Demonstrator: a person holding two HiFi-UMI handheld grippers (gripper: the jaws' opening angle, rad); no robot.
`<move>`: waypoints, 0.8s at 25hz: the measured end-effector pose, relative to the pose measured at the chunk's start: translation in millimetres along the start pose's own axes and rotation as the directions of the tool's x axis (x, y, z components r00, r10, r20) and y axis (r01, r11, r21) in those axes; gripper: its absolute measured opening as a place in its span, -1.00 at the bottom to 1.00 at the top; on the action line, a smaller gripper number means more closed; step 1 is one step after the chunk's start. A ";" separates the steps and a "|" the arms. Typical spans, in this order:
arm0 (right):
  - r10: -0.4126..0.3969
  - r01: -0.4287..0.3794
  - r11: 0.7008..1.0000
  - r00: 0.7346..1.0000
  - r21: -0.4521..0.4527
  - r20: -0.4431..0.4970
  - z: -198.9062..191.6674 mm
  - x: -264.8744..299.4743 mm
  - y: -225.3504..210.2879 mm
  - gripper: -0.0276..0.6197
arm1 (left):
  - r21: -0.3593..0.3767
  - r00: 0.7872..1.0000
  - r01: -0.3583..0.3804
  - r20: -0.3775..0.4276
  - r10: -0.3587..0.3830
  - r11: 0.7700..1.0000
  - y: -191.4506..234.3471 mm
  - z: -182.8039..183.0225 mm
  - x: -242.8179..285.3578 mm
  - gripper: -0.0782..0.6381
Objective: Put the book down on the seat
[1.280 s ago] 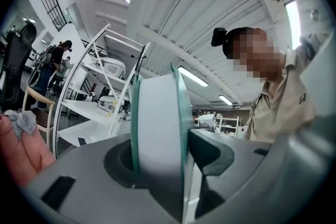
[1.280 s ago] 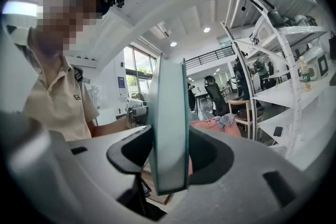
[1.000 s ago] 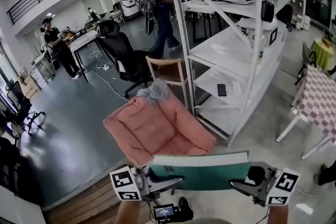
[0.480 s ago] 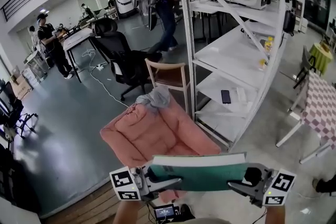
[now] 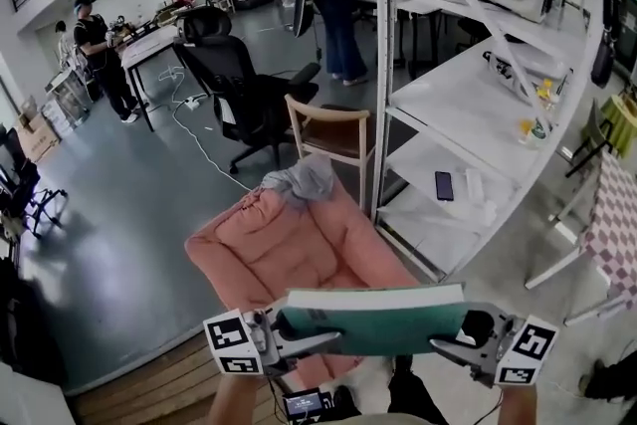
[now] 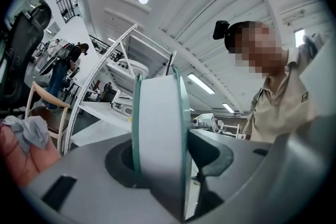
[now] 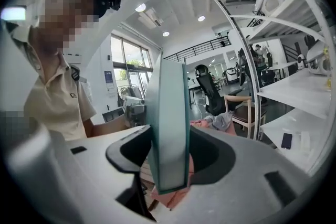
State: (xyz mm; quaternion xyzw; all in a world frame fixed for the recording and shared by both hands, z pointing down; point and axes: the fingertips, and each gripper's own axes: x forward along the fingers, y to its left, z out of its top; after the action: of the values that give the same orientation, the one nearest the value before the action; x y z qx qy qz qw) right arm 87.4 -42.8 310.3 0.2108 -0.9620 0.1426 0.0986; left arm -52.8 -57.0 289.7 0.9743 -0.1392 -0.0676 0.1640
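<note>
While I've got the book [image 5: 373, 325] held flat and level, it hangs in the air at the near edge of the pink seat [image 5: 289, 254], not resting on the cushion. My left tool [image 5: 320, 343] is clamped on the book's left end and my right tool [image 5: 446, 343] is clamped on its right end. A grey cloth [image 5: 299, 179] lies on the seat's backrest. Behind the seat stands a wooden chair [image 5: 333, 129], and right of the seat there's a white shelf rack [image 5: 468, 105].
</note>
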 end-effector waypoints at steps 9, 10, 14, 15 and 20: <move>0.109 -0.107 0.992 0.994 0.069 -0.025 -10.9 56.4 -114.3 -0.23 | -0.039 0.981 -0.193 -0.029 0.192 0.980 93.9 -6.6 23.4 -0.23; 0.120 -0.117 0.990 0.992 0.084 -0.029 -12.2 61.9 -124.5 -0.23 | -0.046 0.978 -0.208 -0.035 0.206 0.977 104.5 -7.6 25.8 -0.23; 0.150 -0.142 0.981 0.987 0.133 -0.053 -23.8 85.1 -157.5 -0.25 | -0.077 0.966 -0.256 -0.050 0.253 0.964 145.5 -18.7 29.5 -0.22; 0.153 -0.143 0.980 0.986 0.140 -0.062 -28.0 91.1 -164.8 -0.26 | -0.088 0.962 -0.272 -0.051 0.268 0.958 156.4 -23.8 29.6 -0.20; 0.152 -0.133 0.972 0.984 0.194 -0.091 -52.7 118.1 -195.6 -0.26 | -0.146 0.937 -0.349 -0.063 0.344 0.926 206.0 -52.2 28.4 -0.07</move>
State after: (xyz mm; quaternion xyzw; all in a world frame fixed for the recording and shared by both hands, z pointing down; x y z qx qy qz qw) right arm 73.7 -241.0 434.8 0.1416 -0.9505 0.2499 0.1185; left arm -67.7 -236.6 405.9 0.9197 -0.3003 -0.0307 0.2511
